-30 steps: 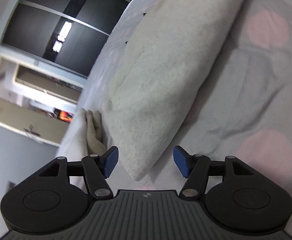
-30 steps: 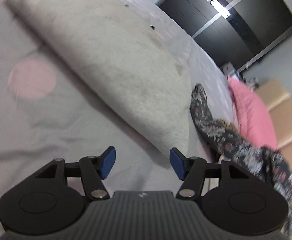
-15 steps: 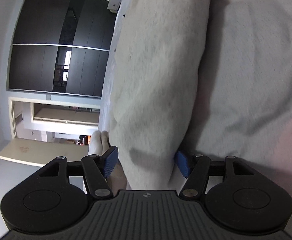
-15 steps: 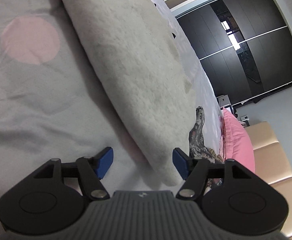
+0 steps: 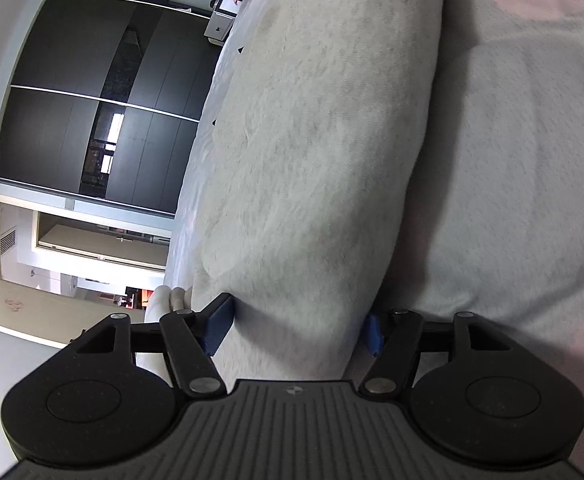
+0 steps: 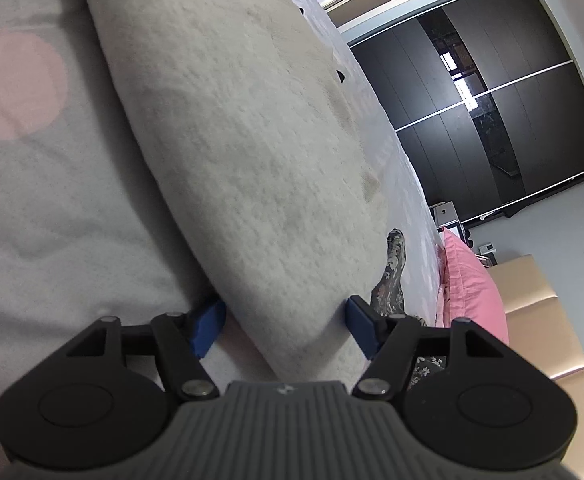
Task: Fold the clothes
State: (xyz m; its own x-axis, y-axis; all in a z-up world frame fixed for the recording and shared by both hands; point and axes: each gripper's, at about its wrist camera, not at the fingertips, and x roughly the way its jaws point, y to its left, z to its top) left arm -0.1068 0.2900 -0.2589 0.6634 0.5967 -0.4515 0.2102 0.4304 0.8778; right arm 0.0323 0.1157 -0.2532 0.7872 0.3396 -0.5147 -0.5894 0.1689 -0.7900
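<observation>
Nearest the lens, the left hand-held gripper [image 5: 298, 330] is sitting spread wide, its blue pads straddling the near end of the thick cream fleece garment [image 5: 324, 140] without pinching it, and the right hand-held gripper [image 6: 285, 330] is doing the same at the other end [image 6: 251, 128], jaws parted and fleece lying between them. The garment is lying as a long, plump band across the pale grey bedspread with pink dots [image 5: 512, 160], apparently doubled over already. By my reading, both tools are lining up to take hold of the two ends, though whether that is for another fold or for setting a finished bundle straight, these views are not settling. Either way, a grasp is calling for the pads to bite through every layer at once, since the pile is bulky and could slip. Beyond the left tool, a small cream cloth bundle [image 5: 167, 300] is resting close by the fleece; beyond the right, a dark floral garment [image 6: 392, 276] and a pink quilted pillow [image 6: 472, 284] are crowding the far side. The dotted bedspread is offering open room on the inner side.
</observation>
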